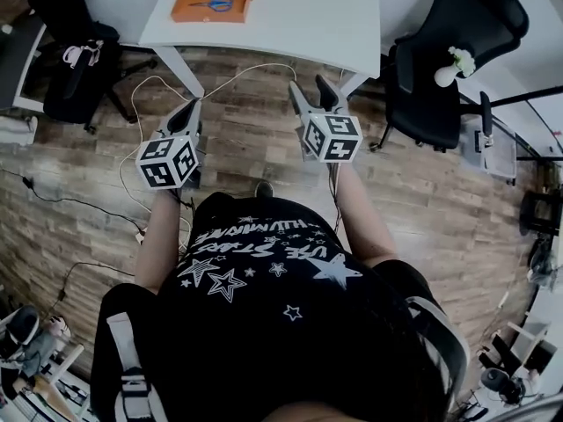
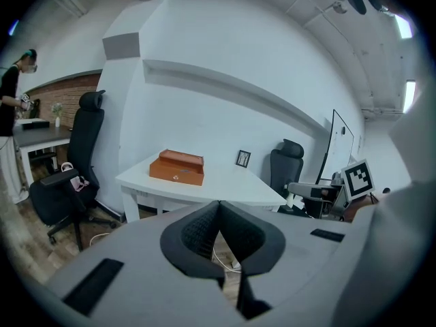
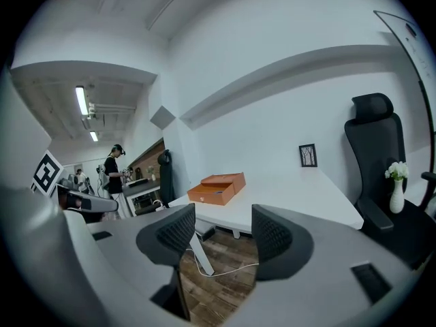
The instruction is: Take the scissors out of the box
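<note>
The scissors (image 1: 213,4) lay flat in the open orange box (image 1: 180,14), their blue handles just visible in the head view. They were well ahead of both grippers and a little to the left of the left one. The box sat on the white table (image 1: 299,20), near the edge that faced the grippers, with its lid lying beside it on the far side.

Such scissors were probably light and stiff, with hard, smooth handles that could slip between the pads. Lying flat in a shallow tray, they offered little to pinch. The best hold looked to be across the handle loops or at the pivot, where the body is thickest. The thin blades were best avoided.

The right gripper (image 1: 310,86) had its jaws spread wide with nothing between them but floor and a white cable (image 3: 225,270). From it, the box (image 3: 216,189) stood ahead and slightly to the left. The left gripper (image 2: 219,206) was clenched, its pads meeting at the tips with nothing in them, and the box (image 2: 177,169) lay ahead and to the left of its tips. Both grippers were over the wooden floor (image 1: 255,139), short of the table. A black chair (image 1: 449,51) stood off to the right of the right gripper.
</note>
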A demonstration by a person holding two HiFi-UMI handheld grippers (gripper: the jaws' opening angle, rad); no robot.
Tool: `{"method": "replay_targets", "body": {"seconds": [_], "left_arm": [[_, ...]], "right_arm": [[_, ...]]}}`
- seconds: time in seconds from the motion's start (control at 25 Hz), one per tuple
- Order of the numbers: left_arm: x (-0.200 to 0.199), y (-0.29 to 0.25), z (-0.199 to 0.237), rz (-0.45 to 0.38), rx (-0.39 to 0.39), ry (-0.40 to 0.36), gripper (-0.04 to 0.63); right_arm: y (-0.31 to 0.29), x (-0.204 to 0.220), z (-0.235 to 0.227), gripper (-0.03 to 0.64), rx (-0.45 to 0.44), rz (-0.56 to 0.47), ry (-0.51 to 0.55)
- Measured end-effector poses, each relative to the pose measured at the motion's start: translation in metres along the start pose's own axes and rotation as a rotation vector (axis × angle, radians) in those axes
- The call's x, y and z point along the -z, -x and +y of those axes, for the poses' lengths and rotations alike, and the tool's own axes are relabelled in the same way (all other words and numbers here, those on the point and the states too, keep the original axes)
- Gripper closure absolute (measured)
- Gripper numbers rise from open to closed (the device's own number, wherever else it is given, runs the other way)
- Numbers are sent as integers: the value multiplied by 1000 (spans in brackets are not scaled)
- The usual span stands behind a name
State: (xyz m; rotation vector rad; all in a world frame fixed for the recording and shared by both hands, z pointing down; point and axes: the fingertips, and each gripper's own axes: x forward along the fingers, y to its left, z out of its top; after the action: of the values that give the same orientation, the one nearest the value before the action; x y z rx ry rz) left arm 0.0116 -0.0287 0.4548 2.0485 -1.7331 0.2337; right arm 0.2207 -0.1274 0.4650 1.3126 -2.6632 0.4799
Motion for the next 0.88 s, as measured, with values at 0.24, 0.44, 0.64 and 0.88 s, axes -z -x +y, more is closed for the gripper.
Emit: {"method": "replay_targets", "body": {"seconds": [0.24,0.44,0.64,0.88], "left_arm": [[-5,-11,13,8,-60,29,578],[-11,-24,29,23,-78,36,578],[-25,-50,54,19,-60,21,578],[-56,-97,110,0,-49,49,578]], "right_arm": [[-19,9,-6,383,-51,65,5],[-42,10,-8,383,-67,102,12],[-80,6,-4,383,-62,112,28],[-150,-12,-1,385,-50,126,46]]}}
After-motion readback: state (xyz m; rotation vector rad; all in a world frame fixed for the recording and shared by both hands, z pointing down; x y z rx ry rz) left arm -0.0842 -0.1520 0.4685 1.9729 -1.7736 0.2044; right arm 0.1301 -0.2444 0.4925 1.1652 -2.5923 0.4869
